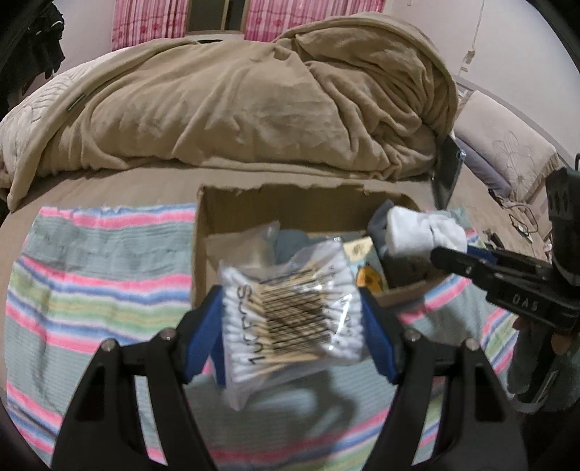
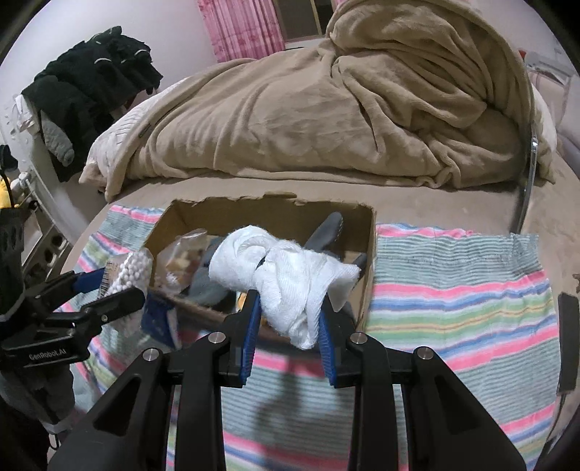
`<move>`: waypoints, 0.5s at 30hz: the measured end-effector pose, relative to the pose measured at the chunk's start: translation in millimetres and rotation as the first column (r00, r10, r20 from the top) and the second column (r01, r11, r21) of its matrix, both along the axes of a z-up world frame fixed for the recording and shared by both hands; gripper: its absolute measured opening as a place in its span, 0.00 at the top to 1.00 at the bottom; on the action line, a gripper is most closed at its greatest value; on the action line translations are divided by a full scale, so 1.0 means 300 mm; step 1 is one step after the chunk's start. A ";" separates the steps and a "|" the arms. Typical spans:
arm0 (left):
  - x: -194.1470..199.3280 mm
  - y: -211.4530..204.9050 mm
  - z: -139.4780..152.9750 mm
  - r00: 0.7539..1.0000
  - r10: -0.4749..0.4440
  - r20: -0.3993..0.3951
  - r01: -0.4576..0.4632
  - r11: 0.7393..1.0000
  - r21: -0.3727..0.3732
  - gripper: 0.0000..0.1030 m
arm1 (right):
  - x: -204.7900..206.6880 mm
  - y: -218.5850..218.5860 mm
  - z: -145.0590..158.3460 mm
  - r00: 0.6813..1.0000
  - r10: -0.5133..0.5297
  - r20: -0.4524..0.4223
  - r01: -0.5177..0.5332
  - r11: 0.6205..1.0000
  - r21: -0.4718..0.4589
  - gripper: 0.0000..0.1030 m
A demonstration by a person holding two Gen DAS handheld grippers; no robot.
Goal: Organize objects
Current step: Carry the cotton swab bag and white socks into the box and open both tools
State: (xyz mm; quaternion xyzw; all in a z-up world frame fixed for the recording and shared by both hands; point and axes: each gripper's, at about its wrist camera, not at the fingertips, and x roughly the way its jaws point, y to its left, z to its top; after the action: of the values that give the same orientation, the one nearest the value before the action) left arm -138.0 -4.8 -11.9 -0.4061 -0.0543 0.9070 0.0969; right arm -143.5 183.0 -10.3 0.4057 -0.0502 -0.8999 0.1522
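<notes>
So, setting: everything is sitting on a bed [image 2: 435, 203] with a striped towel [image 2: 453, 290] spread over it.
Left gripper [image 1: 290, 319]: it's squeezing a clear pack of swabs [image 1: 290, 319] between its blue pads [image 1: 203, 337], one pad on each side, jaws about as wide as the pack.
Swabs: the pack is hanging in the air just in front of the box's near edge, above the towel, a bit blurry. From the right wrist view you're seeing it end-on, white tips [image 2: 132, 271] facing out.
Right gripper [image 2: 288, 308]: it's pinching a bunched white cloth [image 2: 290, 275], jaws closed most of the way around it.
Cloth: it's being held up over the near right part of the box [image 2: 268, 210], not resting on anything that I can see. In the left wrist view it's showing as a white wad [image 1: 424, 232] at the tip of the other gripper, above the box's right side.
Box: open cardboard, torn top edge, sitting on the towel between the two grippers.
Inside the box: a crinkly clear bag [image 2: 183, 257], some grey fabric [image 2: 212, 282], something dark grey [image 2: 326, 228] leaning at the back right corner, and a yellowish card [image 1: 366, 268]. Can't really tell what the grey things are.
Blanket [image 1: 253, 105]: big tan one lying heaped up behind the box.
Background: pink curtains [image 1: 145, 21] are hanging at the far wall, and dark clothes [image 2: 94, 87] are piled off to the left.
</notes>
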 end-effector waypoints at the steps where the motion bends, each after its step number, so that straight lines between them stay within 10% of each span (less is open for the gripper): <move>1: -0.012 0.001 0.000 1.000 0.001 0.000 -0.001 1.000 -0.001 0.29 | -0.011 0.002 -0.003 1.000 0.000 0.000 0.000 1.000 0.000 0.69; 15: -0.206 0.017 -0.042 1.000 -0.003 0.017 0.003 1.000 0.014 0.29 | -0.154 -0.020 -0.065 0.999 0.033 0.027 -0.033 0.999 0.016 0.69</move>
State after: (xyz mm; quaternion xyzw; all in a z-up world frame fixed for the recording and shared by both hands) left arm -199.6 0.4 -24.5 -0.4131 -0.0611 0.9030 0.1007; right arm -189.7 176.9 -29.9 0.4198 -0.0382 -0.8920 0.1632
